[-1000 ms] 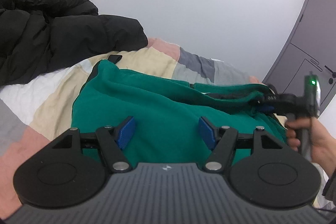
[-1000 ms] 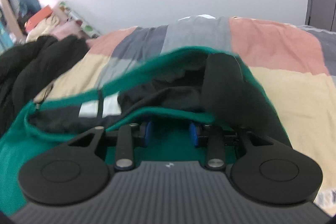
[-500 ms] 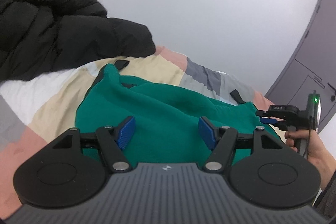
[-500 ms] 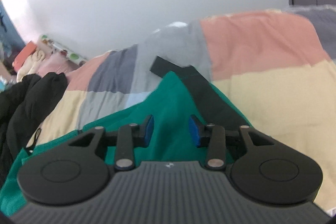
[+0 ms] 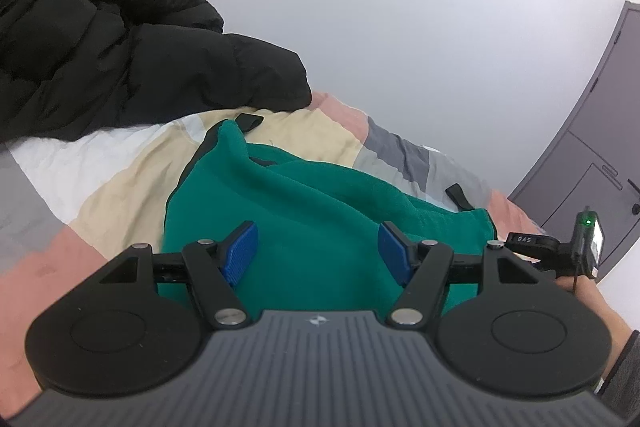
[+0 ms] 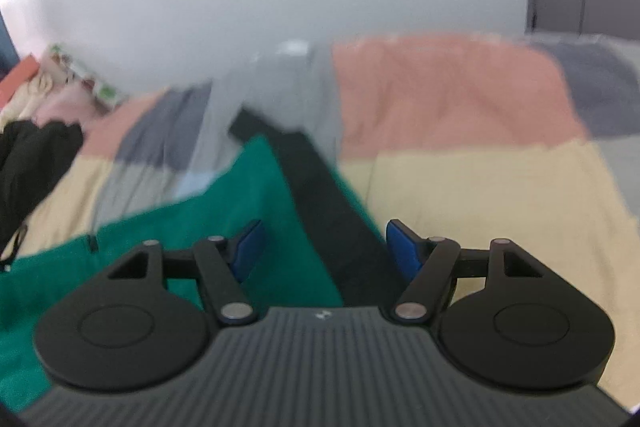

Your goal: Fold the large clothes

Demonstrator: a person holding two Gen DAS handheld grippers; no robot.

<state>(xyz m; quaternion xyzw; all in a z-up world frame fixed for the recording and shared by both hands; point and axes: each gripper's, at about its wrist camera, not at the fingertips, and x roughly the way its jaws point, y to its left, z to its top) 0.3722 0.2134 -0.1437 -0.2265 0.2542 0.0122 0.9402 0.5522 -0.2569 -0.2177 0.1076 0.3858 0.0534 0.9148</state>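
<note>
A green fleece garment (image 5: 304, 211) with black trim lies folded on the patchwork bedspread (image 5: 120, 179). My left gripper (image 5: 318, 253) is open and empty, just above its near edge. In the right wrist view the garment (image 6: 240, 211) shows a black band (image 6: 320, 195) along its right edge. My right gripper (image 6: 324, 251) is open and empty over that band, at the garment's right corner. The right gripper also shows in the left wrist view (image 5: 560, 251), held by a hand at the garment's right end.
A black puffer jacket (image 5: 100, 47) is heaped on the bed at the far left, also seen in the right wrist view (image 6: 28, 163). A white wall stands behind the bed, and a grey door (image 5: 592, 163) is at the right.
My right gripper was shut on the garment's lifted edge, laid it down over the garment and opened. My left gripper stayed open and tilted up a little.
</note>
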